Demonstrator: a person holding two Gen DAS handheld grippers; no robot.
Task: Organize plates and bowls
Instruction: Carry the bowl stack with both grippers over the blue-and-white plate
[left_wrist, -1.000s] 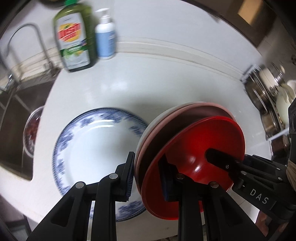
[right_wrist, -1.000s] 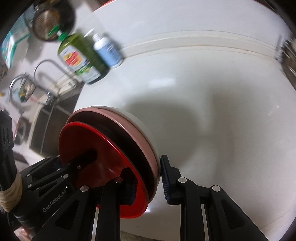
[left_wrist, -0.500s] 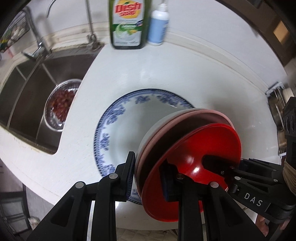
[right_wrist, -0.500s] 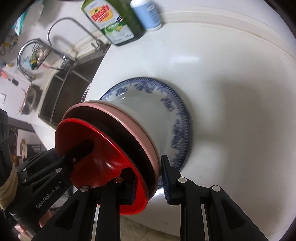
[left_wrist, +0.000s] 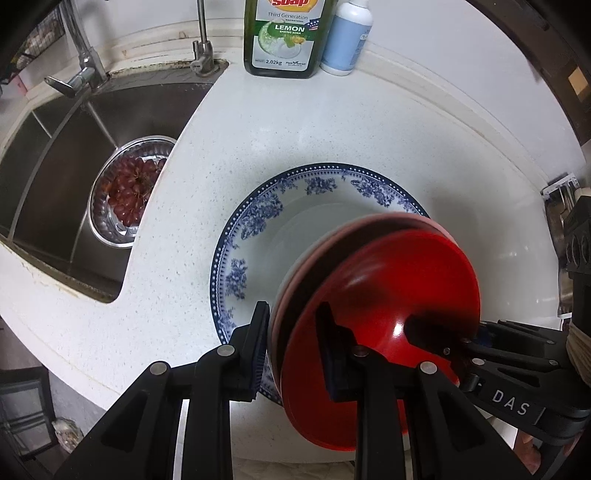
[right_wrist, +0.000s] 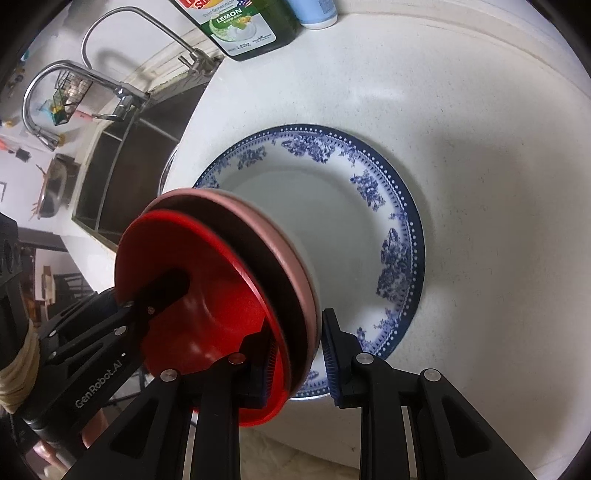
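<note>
A stack of nested bowls is held at its rim from both sides: a red bowl (left_wrist: 388, 295) sits inside a pink bowl (left_wrist: 369, 230). My left gripper (left_wrist: 295, 350) is shut on the stack's near edge, one finger inside the red bowl. My right gripper (right_wrist: 299, 363) is shut on the opposite edge of the red bowl (right_wrist: 207, 314) and pink bowl (right_wrist: 266, 236). The stack hangs tilted over a blue-and-white plate (left_wrist: 273, 229) (right_wrist: 340, 206) lying flat on the white counter. Whether the stack touches the plate is hidden.
A steel sink (left_wrist: 66, 155) lies left of the plate, with a metal bowl of red grapes (left_wrist: 129, 192) in it and a faucet (left_wrist: 88, 62) behind. A green dish soap bottle (left_wrist: 284, 37) and a pale blue bottle (left_wrist: 347, 37) stand at the back wall.
Both grippers carried the bowl stack left across the counter. It now hangs over the blue-and-white plate, and the sink and bottles have come into closer view.
</note>
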